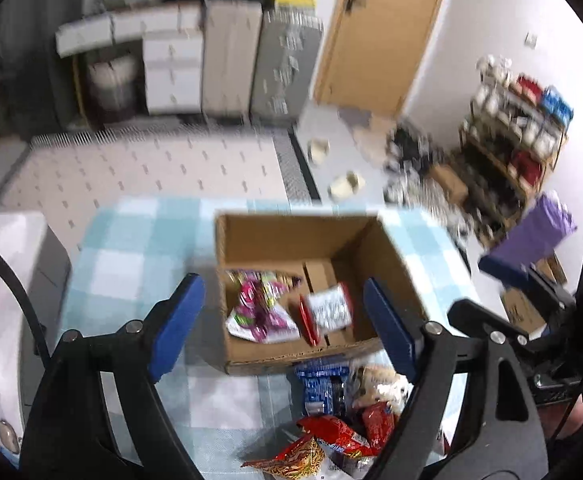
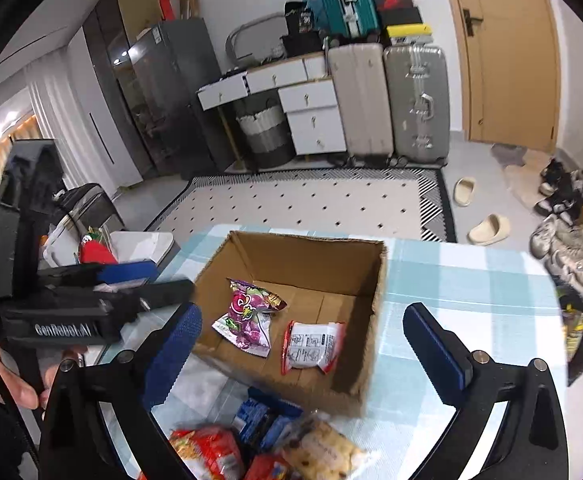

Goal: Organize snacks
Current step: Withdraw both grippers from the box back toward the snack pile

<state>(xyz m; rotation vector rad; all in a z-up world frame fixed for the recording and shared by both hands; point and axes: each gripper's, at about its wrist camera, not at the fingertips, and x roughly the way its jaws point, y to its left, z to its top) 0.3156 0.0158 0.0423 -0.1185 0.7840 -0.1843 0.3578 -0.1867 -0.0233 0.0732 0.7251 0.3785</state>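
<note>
Two snack packets in cardboard box

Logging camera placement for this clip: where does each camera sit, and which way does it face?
Left wrist view: on the left tool, angled down at the cardboard box; its open blue fingers show.
Right wrist view: on the right tool, also facing the box; the left tool's body and a hand show.
Shared: box, purple packet, white packet.

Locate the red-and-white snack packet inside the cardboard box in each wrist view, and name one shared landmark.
Left wrist view: red-and-white snack packet lies centre frame, on the box floor, right of the purple packet.
Right wrist view: packet lies centre, near the box's front right.
Shared landmark: the cardboard box.
</note>
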